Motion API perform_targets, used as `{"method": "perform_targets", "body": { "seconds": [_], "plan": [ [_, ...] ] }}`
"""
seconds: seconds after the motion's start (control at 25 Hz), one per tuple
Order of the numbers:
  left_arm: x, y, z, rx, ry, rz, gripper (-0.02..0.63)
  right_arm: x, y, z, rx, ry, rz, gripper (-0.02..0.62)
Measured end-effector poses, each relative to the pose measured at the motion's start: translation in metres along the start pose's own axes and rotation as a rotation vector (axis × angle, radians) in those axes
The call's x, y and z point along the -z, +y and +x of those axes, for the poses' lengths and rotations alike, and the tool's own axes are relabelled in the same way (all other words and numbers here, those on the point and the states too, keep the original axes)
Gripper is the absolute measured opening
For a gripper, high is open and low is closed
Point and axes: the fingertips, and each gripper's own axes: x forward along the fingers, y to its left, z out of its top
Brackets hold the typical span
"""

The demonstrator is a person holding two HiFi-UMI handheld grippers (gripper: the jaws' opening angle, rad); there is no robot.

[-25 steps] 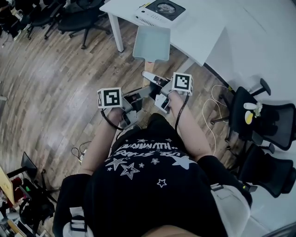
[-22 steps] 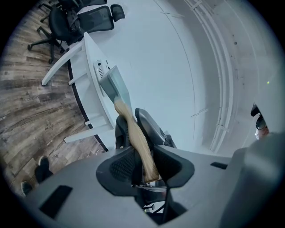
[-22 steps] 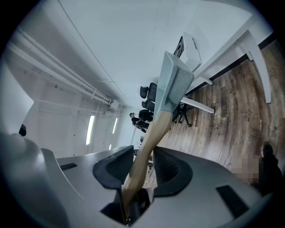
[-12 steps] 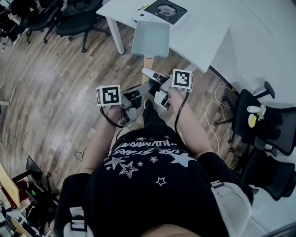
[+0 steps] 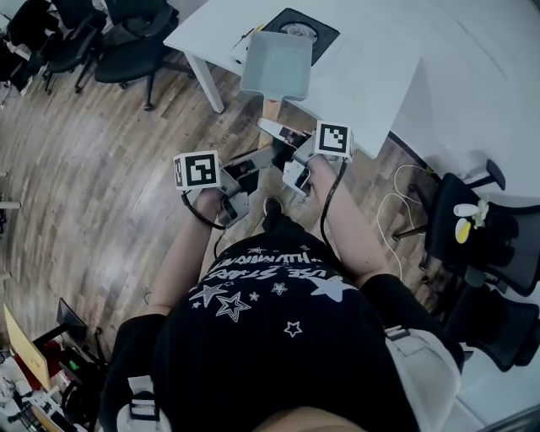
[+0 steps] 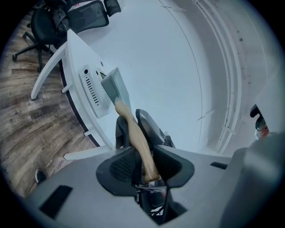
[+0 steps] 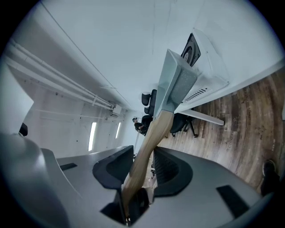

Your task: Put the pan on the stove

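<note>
left gripper (image 6: 143,162) and right gripper (image 7: 142,167) both pinch the wooden handle (image 7: 149,138), so I'd hold the pan (image 5: 276,63) level and centre it over the stove (image 5: 321,34)

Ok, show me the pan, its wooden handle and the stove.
pan (image 5: 277,66): head view, middle of its grey square body.
wooden handle (image 6: 136,133): left gripper view, mid-shaft, ahead of the jaws.
stove (image 5: 297,20): head view, black top showing beyond the pan.

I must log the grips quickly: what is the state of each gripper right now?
Left gripper: shut on the pan handle.
Right gripper: shut on the same pan handle.
</note>
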Motion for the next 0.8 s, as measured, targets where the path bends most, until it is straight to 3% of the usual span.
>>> {"method": "perform_targets", "body": {
  "seconds": [0.8],
  "plan": [
    [-0.087, 0.036, 0.075, -0.039, 0.072, 0.029, 0.132, -0.110, -0.038, 0.020, -0.021, -0.027, 0.056, 0.138]
  ]
}}
